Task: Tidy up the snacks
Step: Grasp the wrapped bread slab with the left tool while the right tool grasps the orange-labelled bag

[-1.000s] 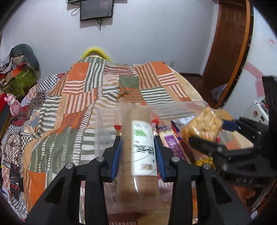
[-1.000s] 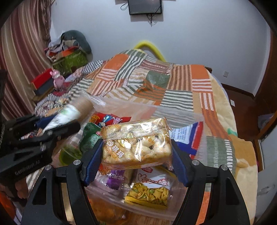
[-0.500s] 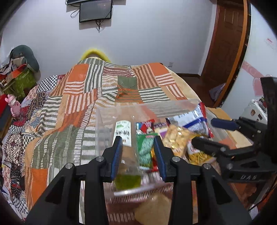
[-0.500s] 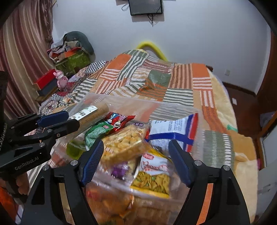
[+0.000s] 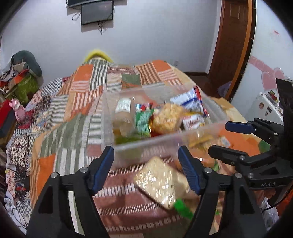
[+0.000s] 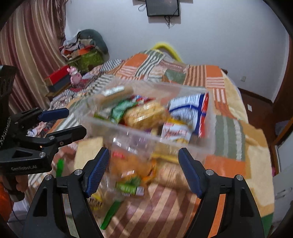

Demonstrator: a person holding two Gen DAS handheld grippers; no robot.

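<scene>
A clear plastic bin [image 5: 164,136] [image 6: 95,126] sits on the quilted bed and holds several snack packs. Among them are a tall brown roll with a white label [image 5: 123,111], a yellow puffed snack bag [image 5: 169,118] [image 6: 144,114] and a blue-white bag [image 5: 188,101] [image 6: 190,108]. My left gripper [image 5: 146,168] is open and empty, just in front of the bin, above a pale cracker pack [image 5: 163,183] on the bed. My right gripper [image 6: 142,166] is open and empty, above several loose snack packs [image 6: 131,175] in front of the bin. Each gripper also shows in the other's view, the right one [image 5: 230,139] and the left one [image 6: 62,122].
The patchwork quilt [image 5: 77,102] covers the bed. A green strip [image 6: 109,216] lies on the bed near the front. Clutter and boxes [image 6: 80,56] stand at the far left. A wooden door [image 5: 232,47] is at the right and a screen [image 5: 97,11] hangs on the wall.
Both grippers opened and let their snacks go into the bin, the left the brown roll, the right the yellow puffed bag. Both then pulled back to in front of the bin.
</scene>
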